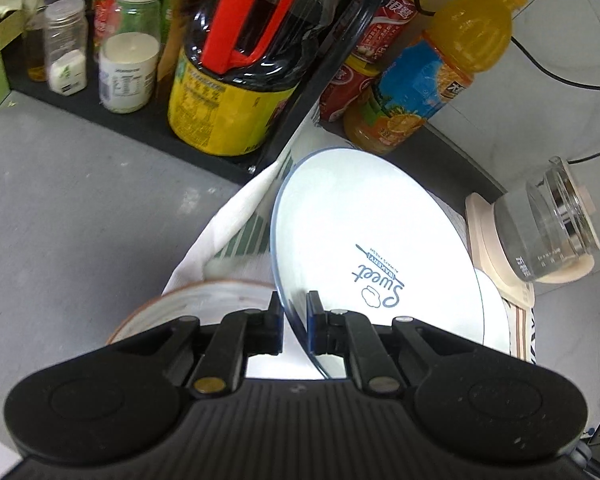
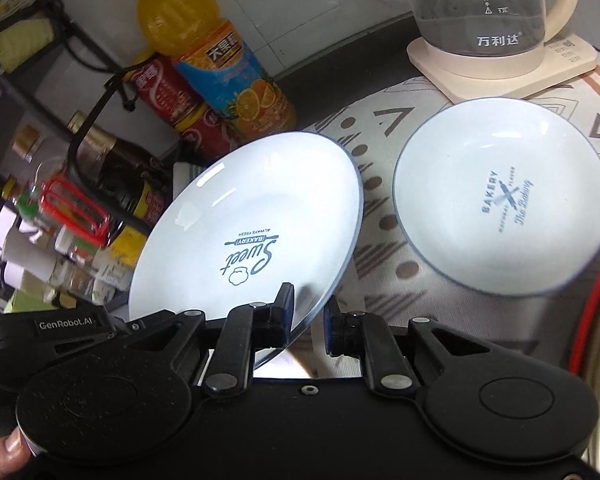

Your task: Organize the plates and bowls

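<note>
- The left gripper [image 1: 295,312], black with blue pads, has its jaws pinched narrow on the near rim of a round white ceramic plate with a thin blue edge and blue "Sweet Bakery" lettering [image 1: 374,240]; the plate stands tilted, clear of the counter.
- The right gripper [image 2: 309,312] clamps what looks like the same plate [image 2: 252,220] at its near edge, one pad on each face.
- A thumb [image 2: 4,450] shows at the lower left of the right wrist view.
- Below the left gripper sits a brown-rimmed speckled bowl [image 1: 204,300] on a white cloth [image 1: 236,216].
- To the right lies a smaller white bowl with "Bakery" print [image 2: 504,196], flat on a patterned mat [image 2: 384,216].
- Farther back: an orange juice bottle [image 2: 220,64], a glass kettle on a cream base [image 2: 488,12], and a black rack of condiment bottles [image 1: 148,128].
</note>
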A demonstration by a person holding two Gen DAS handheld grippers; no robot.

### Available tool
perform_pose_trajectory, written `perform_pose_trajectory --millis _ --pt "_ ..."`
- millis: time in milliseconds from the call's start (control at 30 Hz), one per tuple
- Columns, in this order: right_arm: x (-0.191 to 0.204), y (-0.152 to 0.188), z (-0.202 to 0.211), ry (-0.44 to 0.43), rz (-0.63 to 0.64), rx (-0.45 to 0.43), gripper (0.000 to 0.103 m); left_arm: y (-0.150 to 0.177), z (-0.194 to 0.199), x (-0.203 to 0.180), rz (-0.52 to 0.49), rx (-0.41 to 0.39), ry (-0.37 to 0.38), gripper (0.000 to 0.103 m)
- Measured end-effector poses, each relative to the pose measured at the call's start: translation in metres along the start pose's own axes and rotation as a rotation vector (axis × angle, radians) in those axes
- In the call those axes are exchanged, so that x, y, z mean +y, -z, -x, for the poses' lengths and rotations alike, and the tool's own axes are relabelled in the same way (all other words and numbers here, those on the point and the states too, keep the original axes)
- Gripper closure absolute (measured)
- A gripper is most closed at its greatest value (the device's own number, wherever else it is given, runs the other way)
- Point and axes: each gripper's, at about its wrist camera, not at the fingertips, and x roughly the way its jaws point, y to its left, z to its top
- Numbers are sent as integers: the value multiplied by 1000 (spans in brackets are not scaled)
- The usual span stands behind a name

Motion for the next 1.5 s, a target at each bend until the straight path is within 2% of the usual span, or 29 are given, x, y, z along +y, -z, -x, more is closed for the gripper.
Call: perform_pose_trajectory --millis 533,867,1500 --pt "-4 57 49 4 38 -20 89 64 47 20 8 -19 23 94" --pt "-2 85 63 -7 83 -4 89 91 70 39 33 -34 -3 94" --pt "-8 110 69 25 142 27 89 123 72 56 82 -3 -7 93"
